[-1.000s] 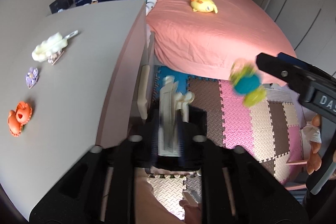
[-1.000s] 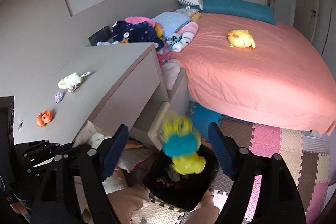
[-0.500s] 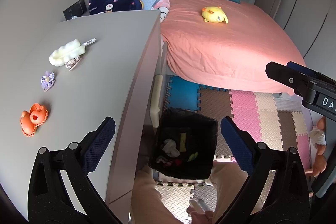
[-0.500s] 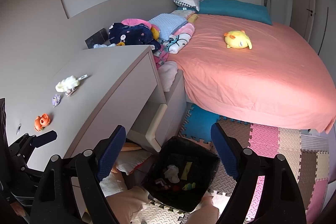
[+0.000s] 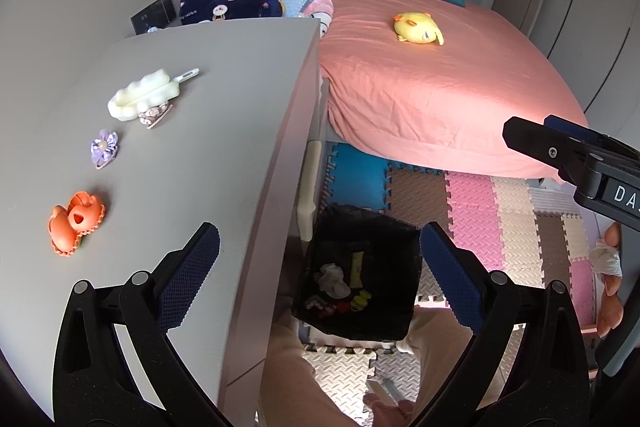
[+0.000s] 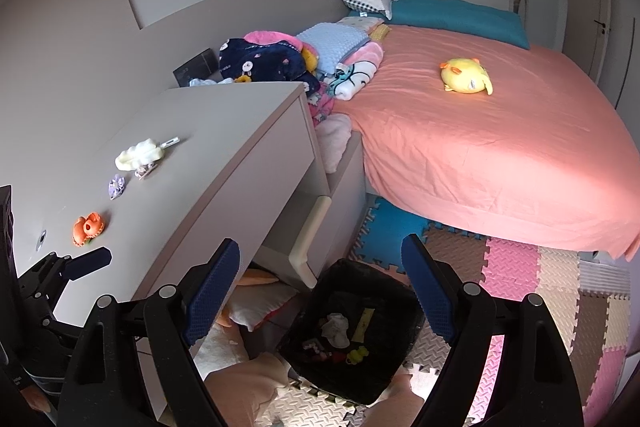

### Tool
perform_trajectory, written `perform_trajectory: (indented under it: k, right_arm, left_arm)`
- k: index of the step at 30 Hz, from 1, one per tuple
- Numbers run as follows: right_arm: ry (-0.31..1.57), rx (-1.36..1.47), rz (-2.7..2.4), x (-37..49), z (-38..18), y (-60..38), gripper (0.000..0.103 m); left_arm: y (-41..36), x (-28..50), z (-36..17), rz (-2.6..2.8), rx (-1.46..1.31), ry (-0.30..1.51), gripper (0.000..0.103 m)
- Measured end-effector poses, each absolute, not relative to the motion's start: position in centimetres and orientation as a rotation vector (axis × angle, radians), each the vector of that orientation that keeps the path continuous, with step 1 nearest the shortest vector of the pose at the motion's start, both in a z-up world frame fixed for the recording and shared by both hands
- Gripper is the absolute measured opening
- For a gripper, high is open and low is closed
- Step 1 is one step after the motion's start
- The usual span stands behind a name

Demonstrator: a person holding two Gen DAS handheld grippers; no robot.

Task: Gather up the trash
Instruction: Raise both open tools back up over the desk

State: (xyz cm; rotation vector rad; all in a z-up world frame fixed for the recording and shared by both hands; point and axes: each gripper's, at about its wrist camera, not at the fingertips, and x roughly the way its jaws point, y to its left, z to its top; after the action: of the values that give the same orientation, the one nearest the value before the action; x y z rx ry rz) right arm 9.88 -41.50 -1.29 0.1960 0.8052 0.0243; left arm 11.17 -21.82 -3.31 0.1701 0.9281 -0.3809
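I am reading very little here. In my left wrist view, the white letters "DA" are showing on the black body of the right gripper (image 5: 616, 193) at the frame's right edge; the rest of the word is running out of view. Small white writing is showing on the dark blue blanket (image 5: 224, 5) behind the desk, and it is looking like "rabbit", though I am not making it out with any certainty.

The black bin (image 5: 400, 311) lies open from above, hemmed between desk (image 5: 240, 131) and bed (image 5: 440, 99).
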Motion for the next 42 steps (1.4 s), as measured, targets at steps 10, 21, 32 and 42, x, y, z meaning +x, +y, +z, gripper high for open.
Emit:
perform_trajectory:
  k: [10,21,32,42]
  right_arm:
    - [0.821,0.175,0.084,11.9,-1.6,-38.4,0.083]
    - [0.846,0.141,0.159,14.2,-2.1,-34.4,0.083]
    - [0.876,0.105,0.239,17.4,-2.6,-30.0,0.083]
    - [0.908,0.073,0.304,20.6,-3.6,-25.7,0.083]
  left_arm:
    - [-18.7,12.1,-3.3,-0.31,0.141,0.94,0.097]
    - [-14.4,13.2,-3.6,-0.224,0.102,0.954,0.097]
    - [-9.3,14.7,-3.5,-0.145,0.09,0.962,0.097]
    - [-4.6,16.8,-4.1,-0.086,0.077,0.989,0.097]
